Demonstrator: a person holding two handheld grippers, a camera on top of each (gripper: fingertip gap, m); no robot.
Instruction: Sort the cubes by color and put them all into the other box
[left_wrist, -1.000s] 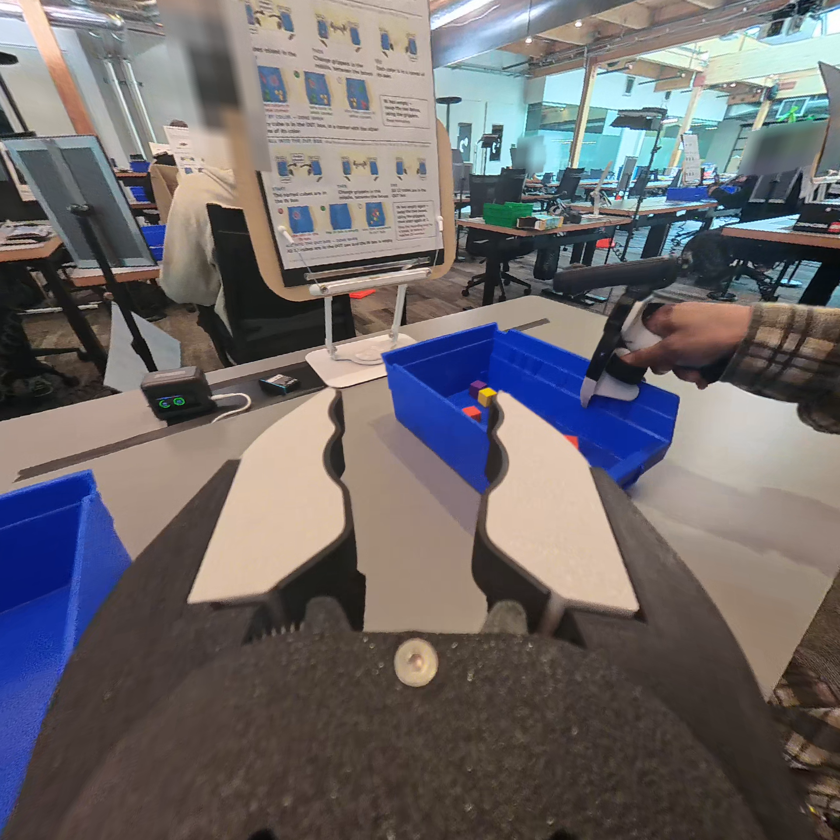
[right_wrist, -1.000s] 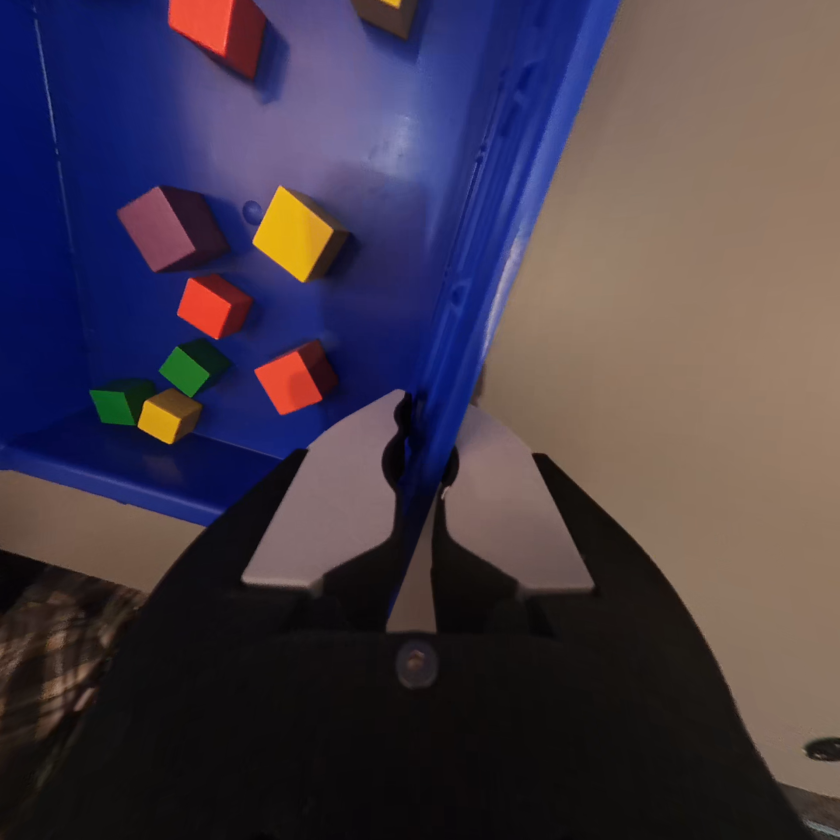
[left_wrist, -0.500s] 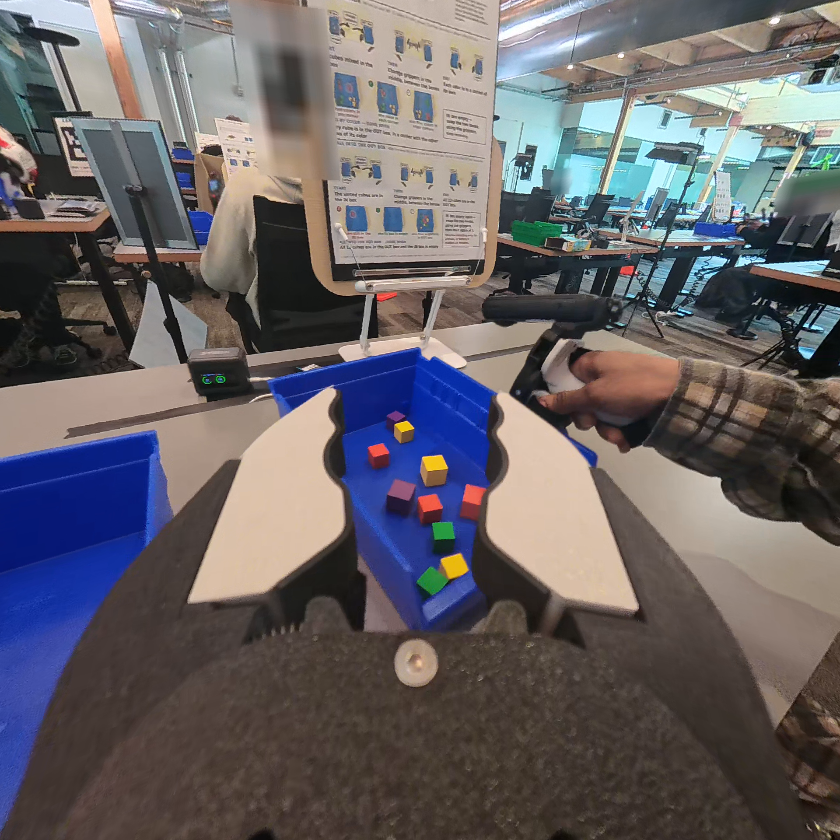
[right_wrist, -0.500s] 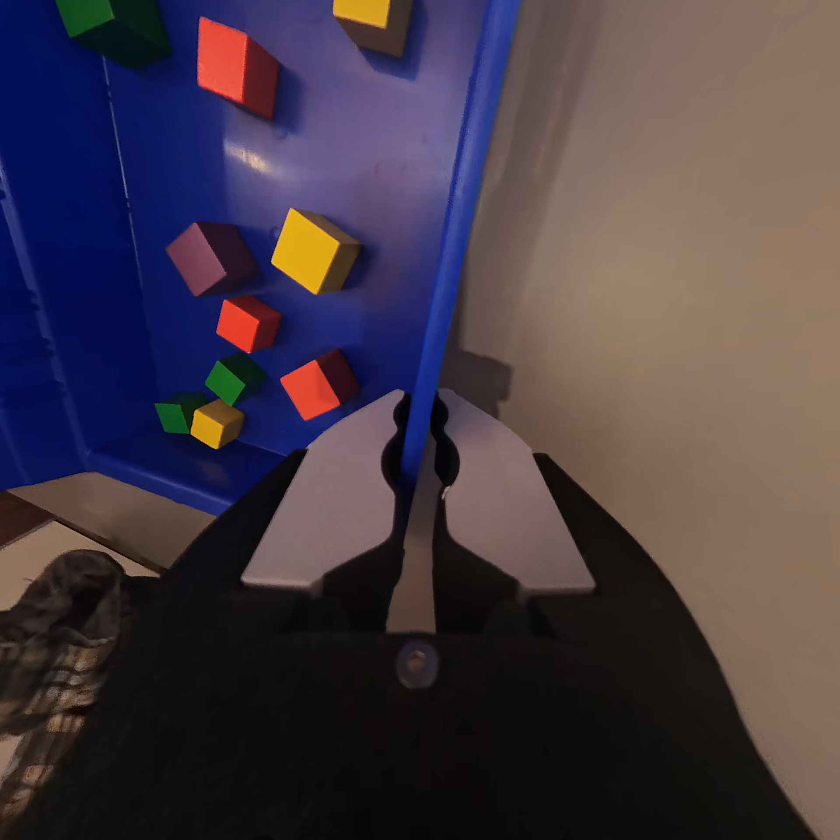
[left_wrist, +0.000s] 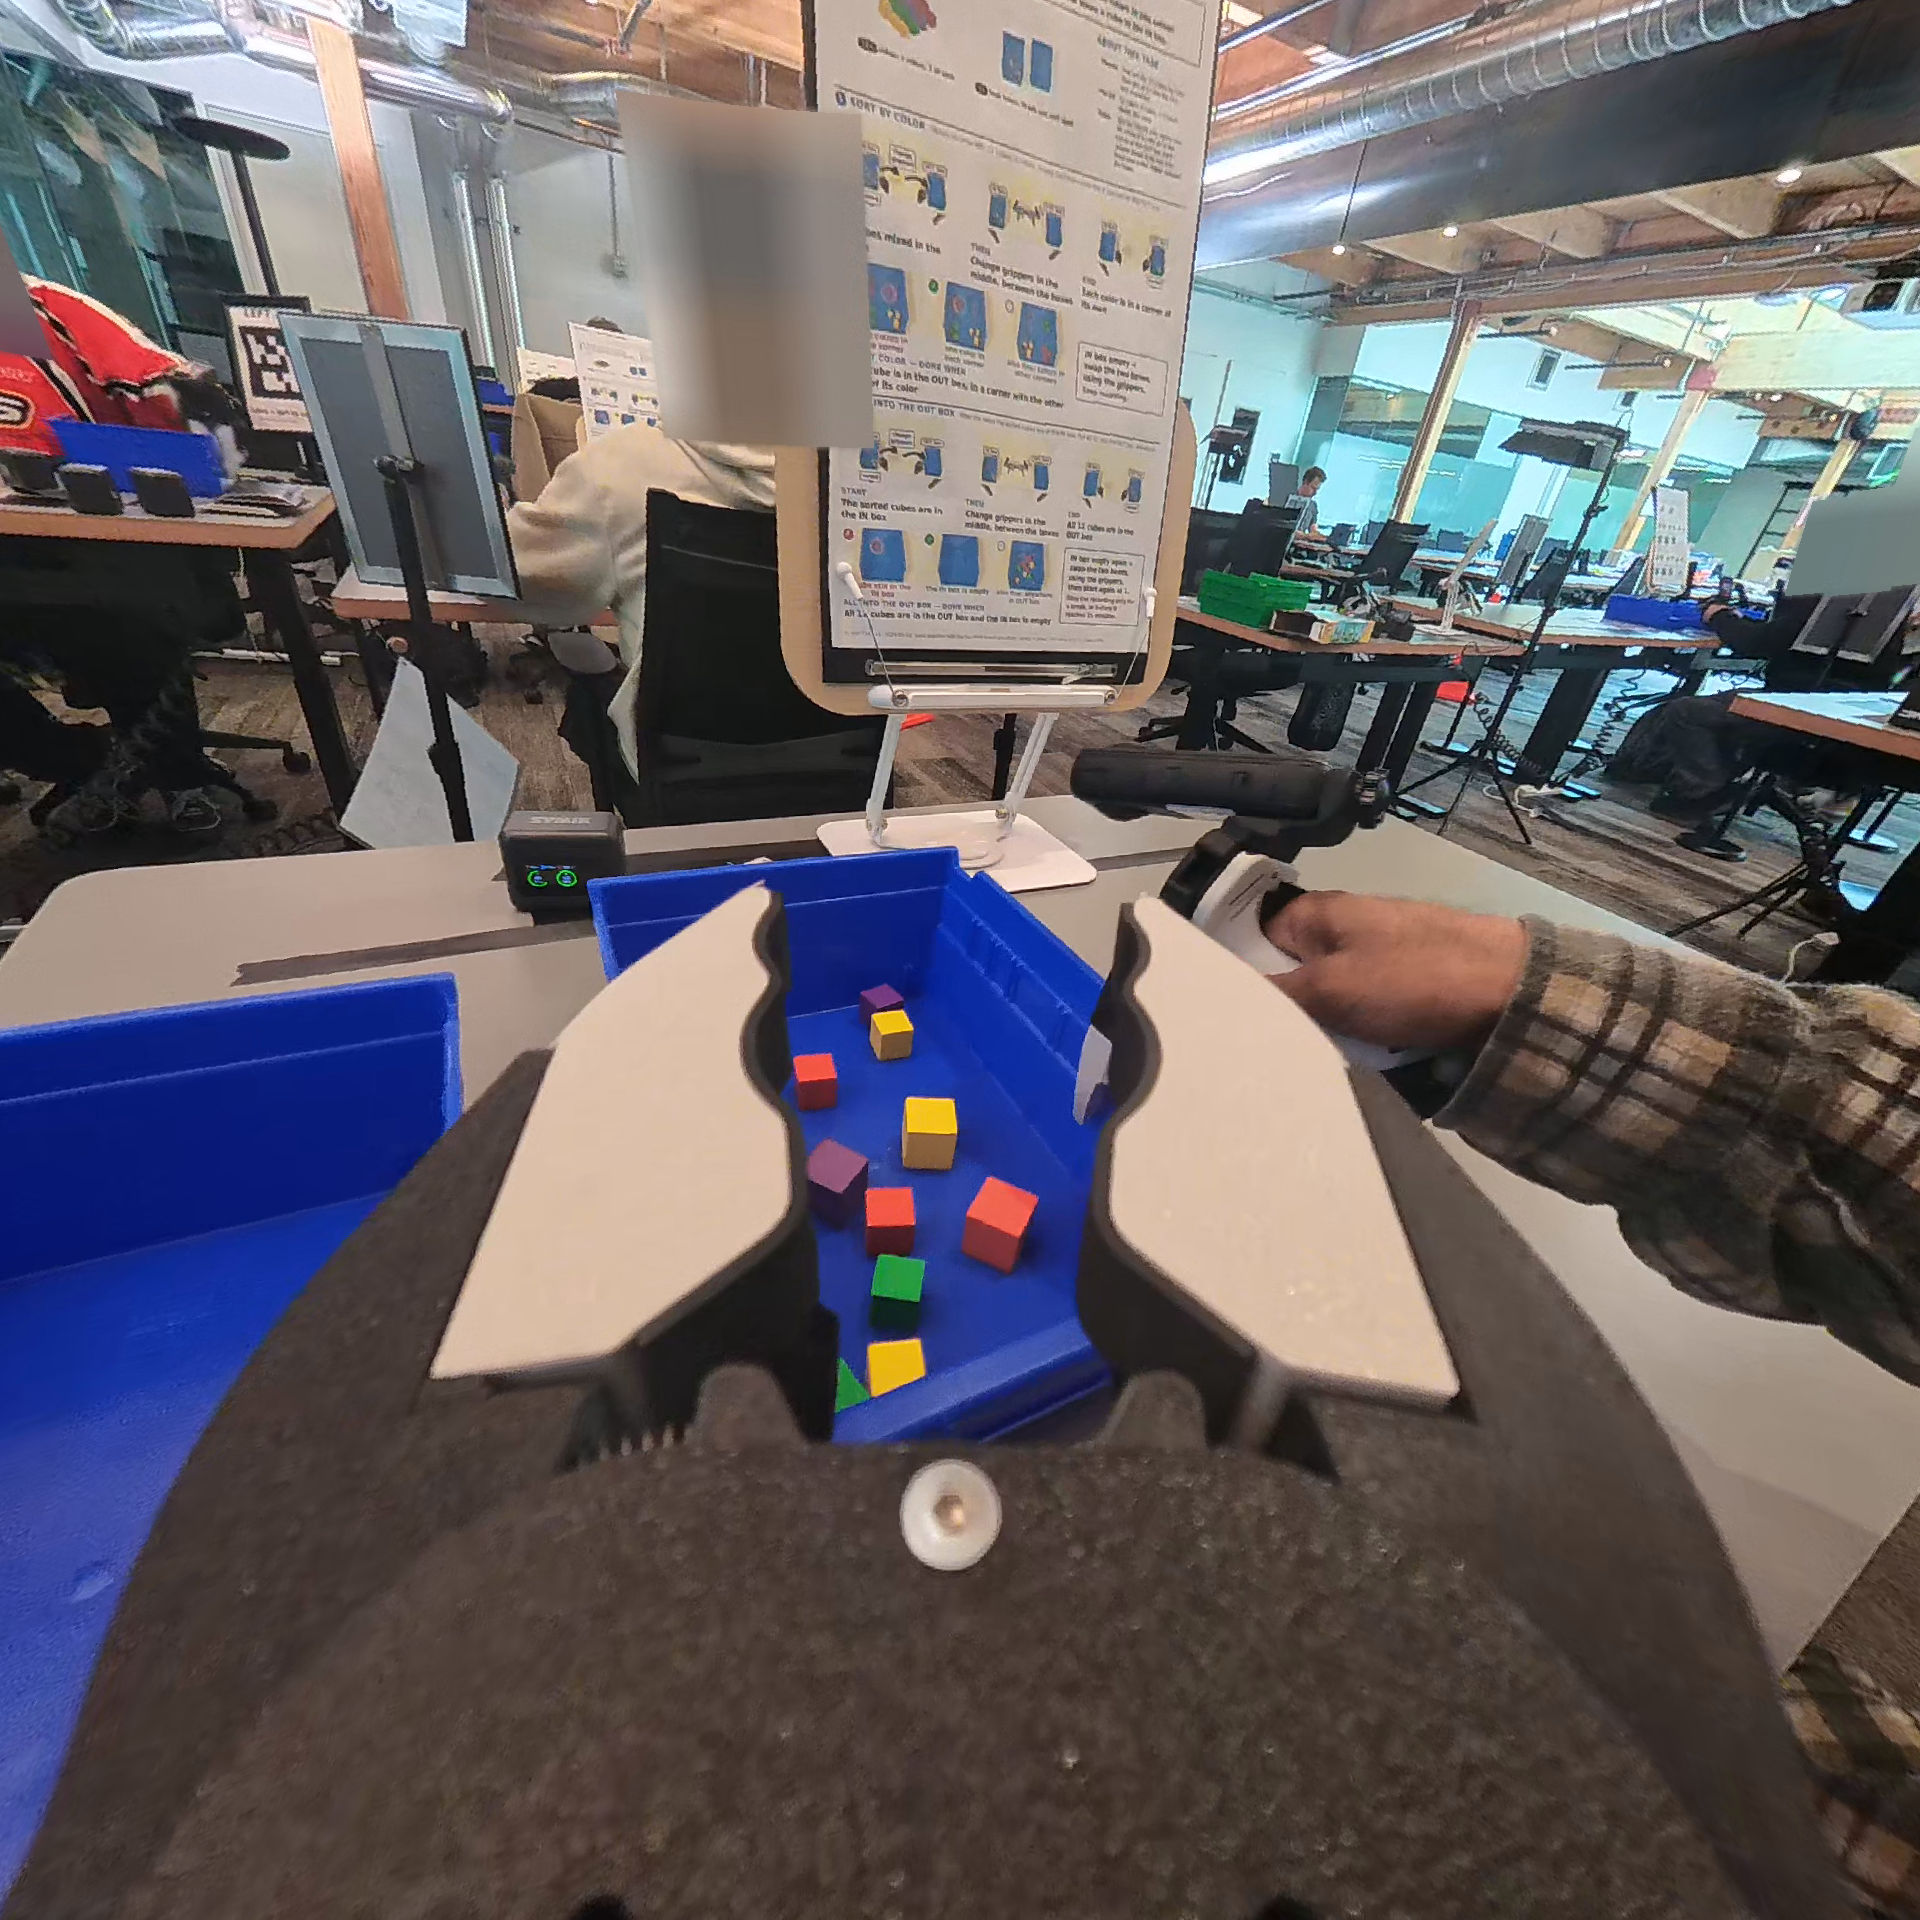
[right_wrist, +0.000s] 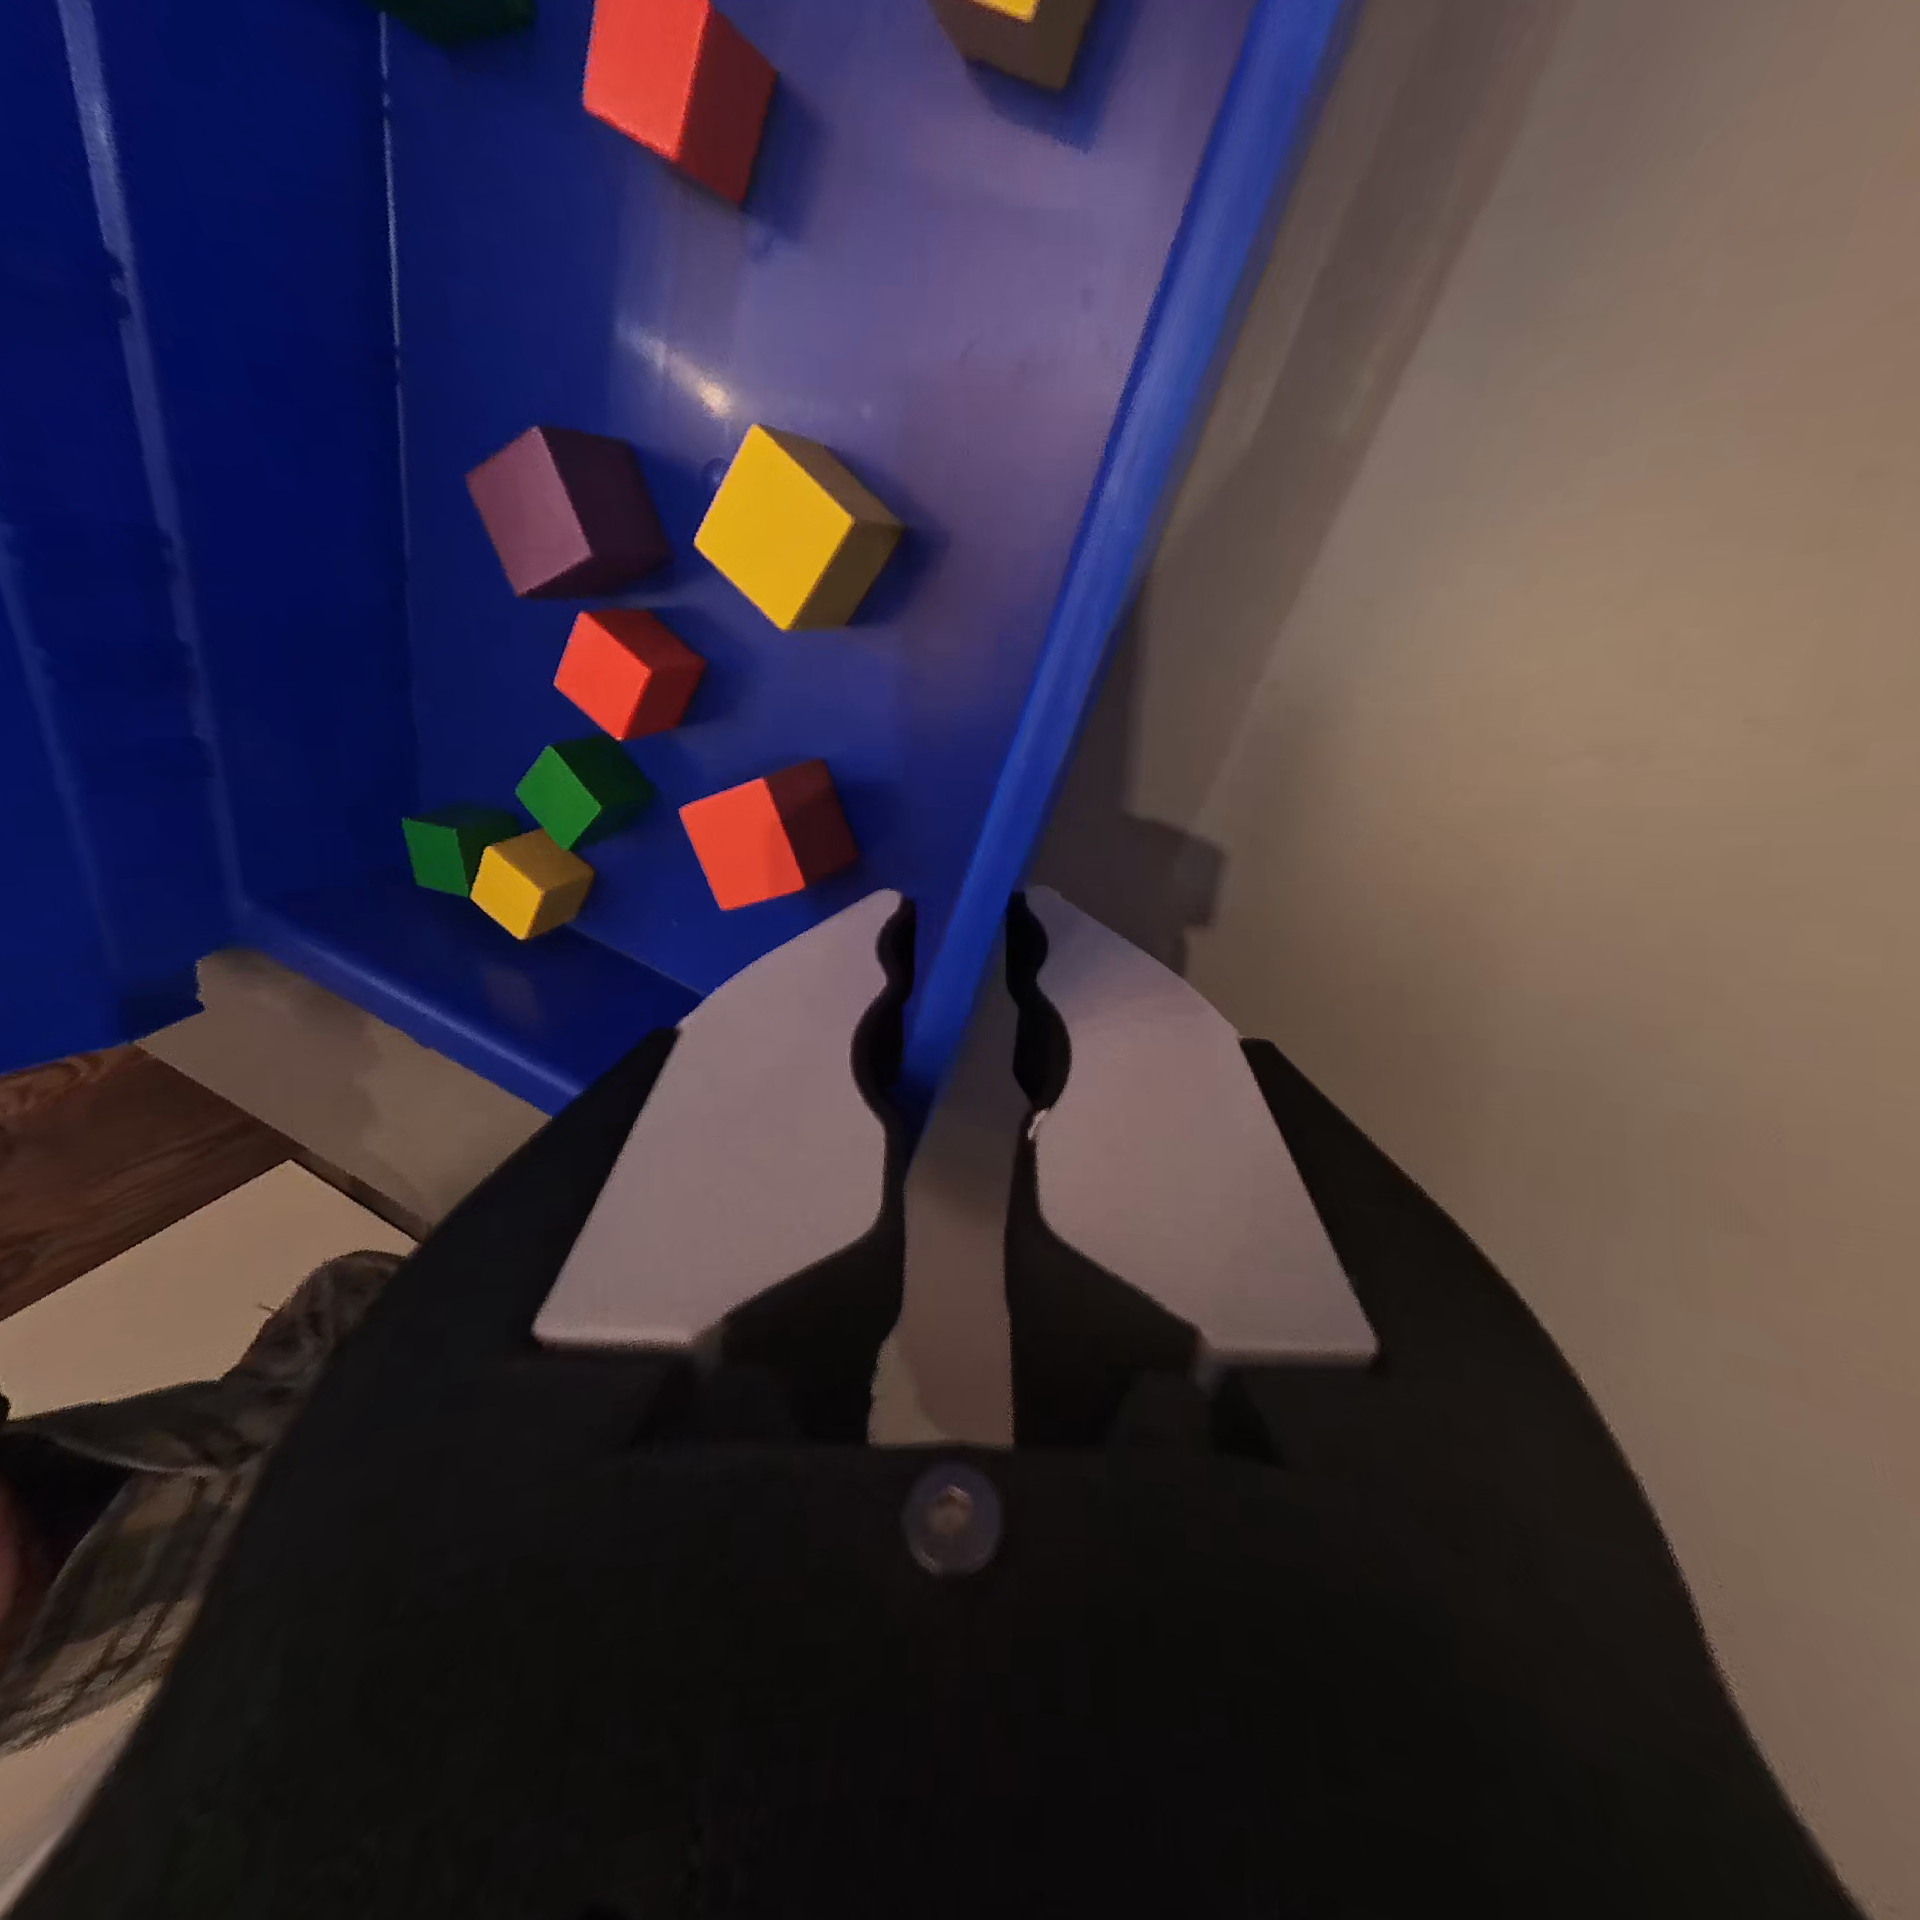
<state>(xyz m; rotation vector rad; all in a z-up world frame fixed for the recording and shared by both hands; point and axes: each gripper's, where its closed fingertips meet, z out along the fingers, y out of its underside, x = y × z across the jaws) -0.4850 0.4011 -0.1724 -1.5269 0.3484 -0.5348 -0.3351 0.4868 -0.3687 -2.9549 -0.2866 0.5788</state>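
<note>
Both grippers face the cube box (left_wrist: 1029, 997): the right gripper (right_wrist: 961, 925) clamps its side wall. Between the spread, empty fingers of the left gripper (left_wrist: 940, 1039), just ahead, lie the cubes (left_wrist: 928, 1132).

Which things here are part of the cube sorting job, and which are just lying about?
Part of the job:
- blue box with cubes, its wall between the right gripper jaws
- mixed cubes
- empty blue box
- left gripper, open

Lying about:
- instruction board
- small black device
</note>
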